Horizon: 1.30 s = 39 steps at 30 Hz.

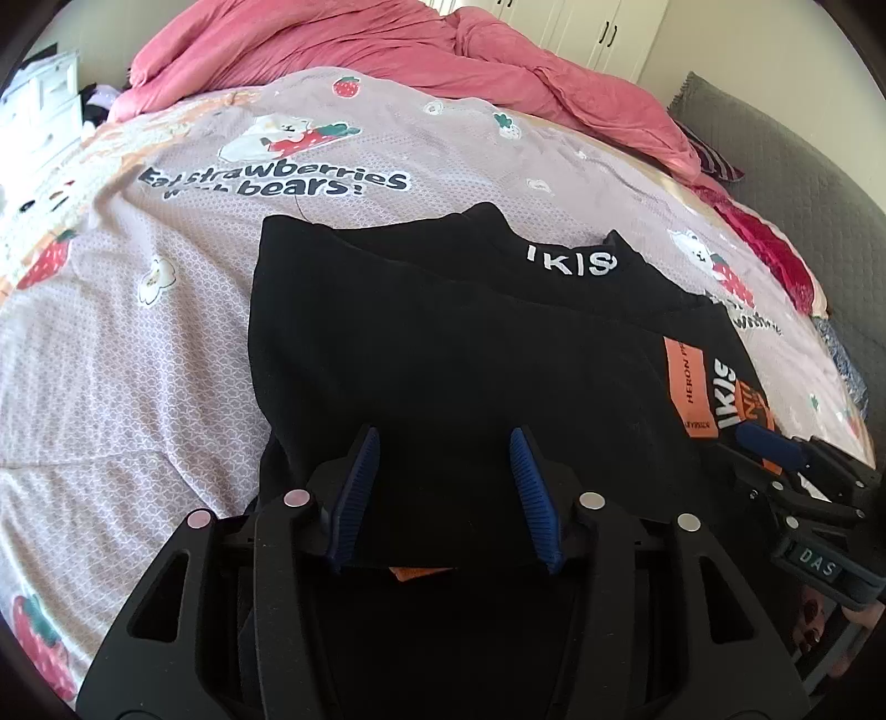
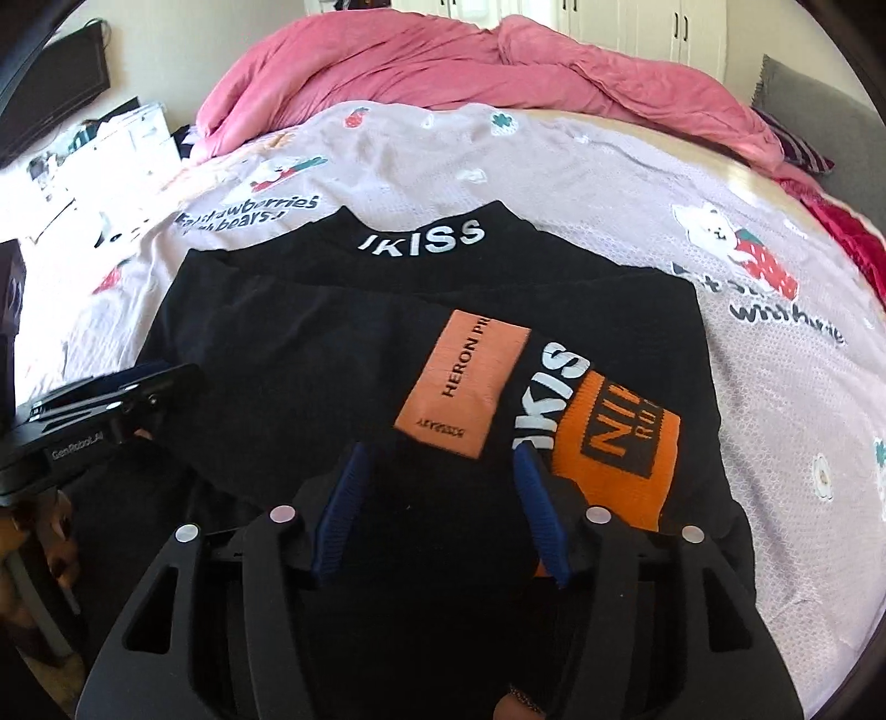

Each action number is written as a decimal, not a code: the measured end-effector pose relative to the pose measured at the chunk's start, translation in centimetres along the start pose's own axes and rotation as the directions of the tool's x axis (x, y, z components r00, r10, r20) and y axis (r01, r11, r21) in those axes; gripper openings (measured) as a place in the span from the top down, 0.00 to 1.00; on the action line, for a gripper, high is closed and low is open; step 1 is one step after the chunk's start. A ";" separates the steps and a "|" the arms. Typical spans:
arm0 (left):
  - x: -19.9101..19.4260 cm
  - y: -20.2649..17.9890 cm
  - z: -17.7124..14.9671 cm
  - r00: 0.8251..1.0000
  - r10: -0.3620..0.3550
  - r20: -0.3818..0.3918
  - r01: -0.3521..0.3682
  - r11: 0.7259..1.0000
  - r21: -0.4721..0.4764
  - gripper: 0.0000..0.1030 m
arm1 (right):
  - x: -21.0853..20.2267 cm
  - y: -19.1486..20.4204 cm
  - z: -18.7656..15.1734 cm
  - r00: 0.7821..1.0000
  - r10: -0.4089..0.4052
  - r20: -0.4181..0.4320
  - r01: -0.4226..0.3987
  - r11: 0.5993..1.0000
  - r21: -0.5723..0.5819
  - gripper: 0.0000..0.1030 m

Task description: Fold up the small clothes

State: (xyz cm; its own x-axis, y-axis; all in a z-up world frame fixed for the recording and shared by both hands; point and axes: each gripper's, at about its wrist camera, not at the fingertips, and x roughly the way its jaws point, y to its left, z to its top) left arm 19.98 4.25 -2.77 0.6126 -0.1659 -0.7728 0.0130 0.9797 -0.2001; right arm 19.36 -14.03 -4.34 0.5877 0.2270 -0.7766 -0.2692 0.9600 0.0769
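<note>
A black top [image 2: 343,354] lies flat on the bed with white "IKISS" lettering on its collar [image 2: 423,241]. A sleeve with orange patches [image 2: 459,382] is folded across its front. My left gripper [image 1: 443,443] sits at the near hem on the garment's left half. Its jaws stand apart with black cloth lying between the blue pads [image 1: 357,487], and the pads do not press on it. My right gripper [image 2: 443,459] is over the near right part beside the orange cuff [image 2: 614,454], open, with cloth between its fingers. Each gripper also shows in the other's view: right gripper [image 1: 775,448], left gripper [image 2: 138,382].
The bed sheet [image 1: 166,343] is pale mauve with strawberry and bear prints. A bunched pink duvet [image 2: 443,72] lies along the far side. A grey padded panel [image 1: 786,183] is at the right, white furniture [image 1: 39,105] at the left, and wardrobe doors [image 2: 664,27] behind.
</note>
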 end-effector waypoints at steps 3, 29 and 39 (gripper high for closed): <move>-0.1 -0.1 -0.1 1.000 -0.002 0.001 0.002 1.000 0.003 0.57 | -0.2 0.2 -0.3 1.000 -0.004 0.003 0.004 1.000 -0.005 0.47; -4.1 -0.3 0.0 0.989 0.023 0.149 -0.022 1.000 -0.012 0.09 | -3.6 -1.8 -1.3 0.996 0.033 0.082 -0.048 0.980 0.191 0.12; -5.3 0.1 -1.9 0.987 0.027 0.156 -0.029 1.000 0.008 0.09 | -5.5 -2.1 -1.5 0.989 -0.006 0.146 -0.022 0.982 0.188 0.07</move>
State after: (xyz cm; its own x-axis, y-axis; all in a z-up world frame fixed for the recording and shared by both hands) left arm 15.28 5.03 0.17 0.7285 -0.1198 -0.6745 0.0017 0.9849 -0.1731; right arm 15.61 -17.57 -1.18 0.6941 0.2428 -0.6777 -0.1340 0.9685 0.2097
